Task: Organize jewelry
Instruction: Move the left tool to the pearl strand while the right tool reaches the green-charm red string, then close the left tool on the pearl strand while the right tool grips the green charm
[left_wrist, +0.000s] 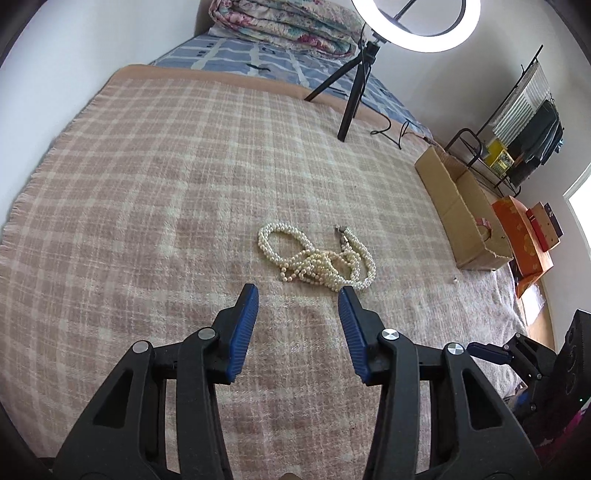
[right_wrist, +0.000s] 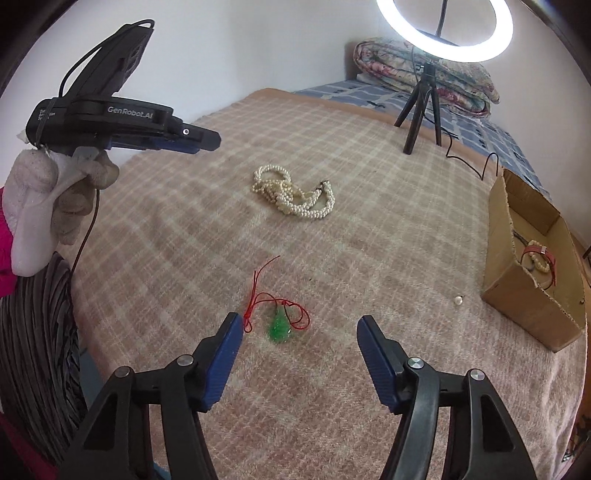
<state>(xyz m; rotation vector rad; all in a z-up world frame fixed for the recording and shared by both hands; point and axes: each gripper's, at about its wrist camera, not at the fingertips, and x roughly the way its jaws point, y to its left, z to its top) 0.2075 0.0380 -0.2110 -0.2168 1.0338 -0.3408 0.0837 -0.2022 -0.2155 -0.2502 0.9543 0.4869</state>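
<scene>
The pearl necklace lies in a tangle on the plaid blanket, just ahead of the left gripper — its jaws spread, holding nothing. The green pendant on its red cord lies between the spread fingers of the right gripper — untouched; a cardboard box stands to the right.

The left tongs point down with the two blue tips apart and nothing between them. The right tongs do too, spread wider. A gloved hand holds the left tongs.
</scene>
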